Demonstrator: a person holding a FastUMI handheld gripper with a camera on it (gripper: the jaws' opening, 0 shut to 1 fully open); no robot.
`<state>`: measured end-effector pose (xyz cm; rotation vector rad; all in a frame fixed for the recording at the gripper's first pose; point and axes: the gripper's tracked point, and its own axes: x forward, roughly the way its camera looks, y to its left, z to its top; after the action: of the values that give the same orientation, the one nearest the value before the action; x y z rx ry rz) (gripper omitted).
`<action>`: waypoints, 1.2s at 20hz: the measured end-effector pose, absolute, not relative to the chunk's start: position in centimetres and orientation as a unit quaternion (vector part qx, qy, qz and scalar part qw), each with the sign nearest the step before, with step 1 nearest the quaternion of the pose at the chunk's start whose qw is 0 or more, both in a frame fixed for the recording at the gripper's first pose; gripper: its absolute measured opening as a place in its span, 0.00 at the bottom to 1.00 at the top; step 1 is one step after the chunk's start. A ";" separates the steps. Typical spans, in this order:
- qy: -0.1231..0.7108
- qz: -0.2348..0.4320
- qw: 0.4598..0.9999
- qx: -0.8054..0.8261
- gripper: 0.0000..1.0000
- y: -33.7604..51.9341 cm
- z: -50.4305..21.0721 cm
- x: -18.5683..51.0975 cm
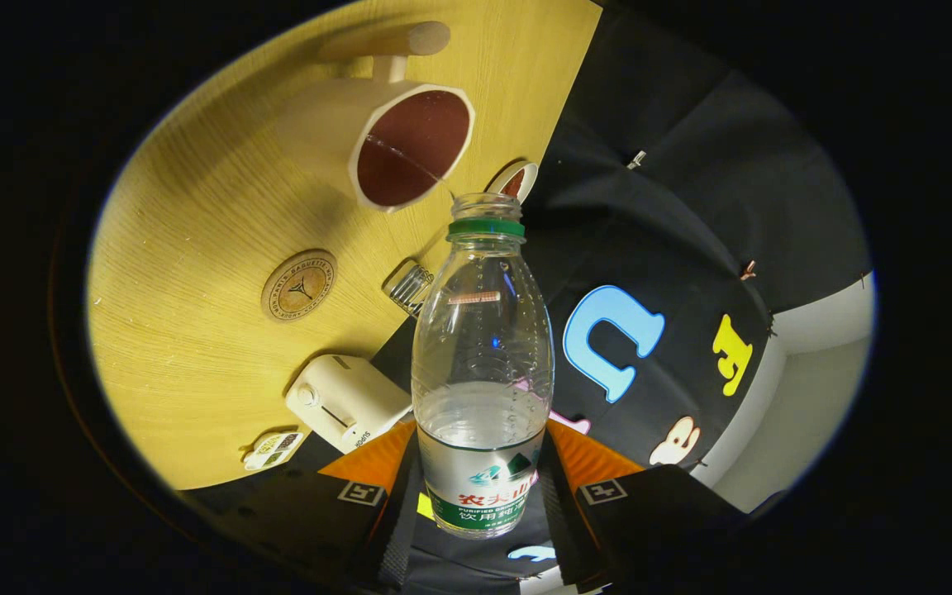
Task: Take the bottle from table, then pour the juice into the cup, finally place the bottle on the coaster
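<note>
Bottle (482, 364): clamped low on its labelled body between both fingers of the claw (480, 487), and tipped toward the tabletop (195, 347) so its open neck aims at the cup. A thin stream arcs from the neck into the cup (411, 149), just beyond it. The cork coaster (299, 285) lies left of the bottle, unoccupied, apparently reserved for set-down. A small white appliance (348, 401) sits nearer.

bottle (482, 364) between tongs (480, 487), cup (412, 149) beyond, coaster (299, 285) beside
</note>
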<state>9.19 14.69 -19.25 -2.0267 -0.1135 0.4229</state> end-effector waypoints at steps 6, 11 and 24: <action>-0.053 0.183 0.495 -0.848 0.70 14.9 -20.0 9.3; -0.053 0.184 0.502 -0.843 0.70 15.1 -20.2 9.2; 0.066 0.225 0.717 -0.656 0.70 13.9 -26.0 6.5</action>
<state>6.50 13.93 -25.96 -1.4521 0.1450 0.4988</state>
